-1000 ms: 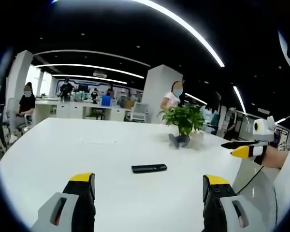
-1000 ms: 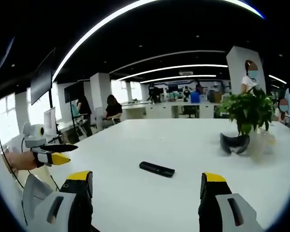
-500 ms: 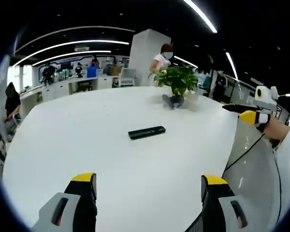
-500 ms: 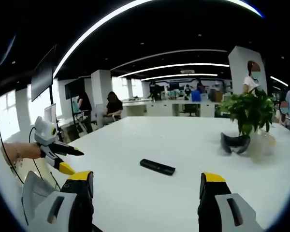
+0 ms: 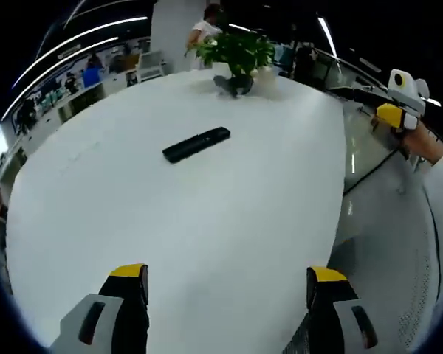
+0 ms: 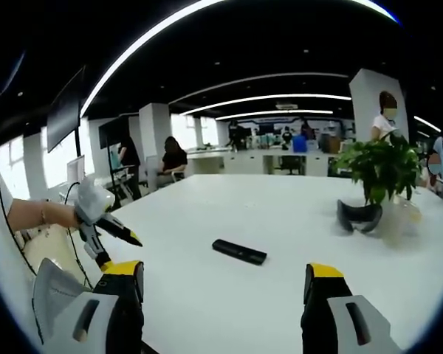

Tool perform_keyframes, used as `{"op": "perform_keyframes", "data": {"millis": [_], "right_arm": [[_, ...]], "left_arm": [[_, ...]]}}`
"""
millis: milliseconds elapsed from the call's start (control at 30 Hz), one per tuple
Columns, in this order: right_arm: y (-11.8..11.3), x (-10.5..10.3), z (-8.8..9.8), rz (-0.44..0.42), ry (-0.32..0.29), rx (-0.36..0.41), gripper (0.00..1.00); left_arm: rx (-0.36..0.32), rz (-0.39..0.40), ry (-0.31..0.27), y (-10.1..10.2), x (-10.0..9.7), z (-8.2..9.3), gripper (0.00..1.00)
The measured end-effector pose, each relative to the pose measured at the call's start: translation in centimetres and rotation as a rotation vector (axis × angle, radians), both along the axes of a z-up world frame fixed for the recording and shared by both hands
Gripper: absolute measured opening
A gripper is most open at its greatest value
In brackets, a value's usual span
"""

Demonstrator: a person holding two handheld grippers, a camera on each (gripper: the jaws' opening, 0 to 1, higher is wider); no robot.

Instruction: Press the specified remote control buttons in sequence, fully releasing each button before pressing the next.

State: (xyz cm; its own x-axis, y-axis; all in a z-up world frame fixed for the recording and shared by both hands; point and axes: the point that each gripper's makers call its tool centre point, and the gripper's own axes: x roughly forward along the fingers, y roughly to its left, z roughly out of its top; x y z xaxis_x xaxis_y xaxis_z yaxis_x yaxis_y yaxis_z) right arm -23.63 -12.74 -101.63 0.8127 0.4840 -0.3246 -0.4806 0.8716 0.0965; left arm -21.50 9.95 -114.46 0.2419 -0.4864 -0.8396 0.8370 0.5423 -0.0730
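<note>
A black remote control [image 5: 196, 144] lies flat on the white table [image 5: 207, 243], also seen as the remote [image 6: 239, 251] in the right gripper view. My left gripper [image 5: 225, 284] is open, held above the table's near edge, well short of the remote. It shows from the left in the right gripper view as the left gripper [image 6: 117, 242], tilted down, jaws apart. My right gripper [image 6: 221, 280] is open with nothing between its jaws, facing the remote from a distance. It shows off the table's right edge as the right gripper [image 5: 396, 110], held by a hand.
A potted green plant [image 6: 381, 168] stands at the table's far side, with a dark curved object [image 6: 359, 217] at its foot. Several people sit or stand at desks in the office behind. Grey floor [image 5: 399, 243] lies beyond the table's right edge.
The left gripper has tipped downward and moved over the table, so its view now looks down on the tabletop and remote. In the right gripper view the left gripper has come closer and angled down.
</note>
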Motion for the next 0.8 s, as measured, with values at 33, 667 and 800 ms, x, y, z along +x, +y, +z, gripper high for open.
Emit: {"op": "perform_keyframes", "data": {"millis": [33,667,800], "right_arm": [[-0.1,0.0,0.0,-0.001,0.001,0.0,0.89],[-0.8,0.4,-0.8,-0.022,0.034,-0.005,0.87],[-1.1,0.6,-1.0,-0.027,0.041,-0.008,0.86]], "left_arm": [[0.012,-0.02,-0.003,-0.1,0.3,-0.1,0.91],[0.247,-0.227,0.048,0.3,8.1,-2.2,0.87],[0.28,-0.287,0.007,-0.4,10.2,-2.1,0.86]]}}
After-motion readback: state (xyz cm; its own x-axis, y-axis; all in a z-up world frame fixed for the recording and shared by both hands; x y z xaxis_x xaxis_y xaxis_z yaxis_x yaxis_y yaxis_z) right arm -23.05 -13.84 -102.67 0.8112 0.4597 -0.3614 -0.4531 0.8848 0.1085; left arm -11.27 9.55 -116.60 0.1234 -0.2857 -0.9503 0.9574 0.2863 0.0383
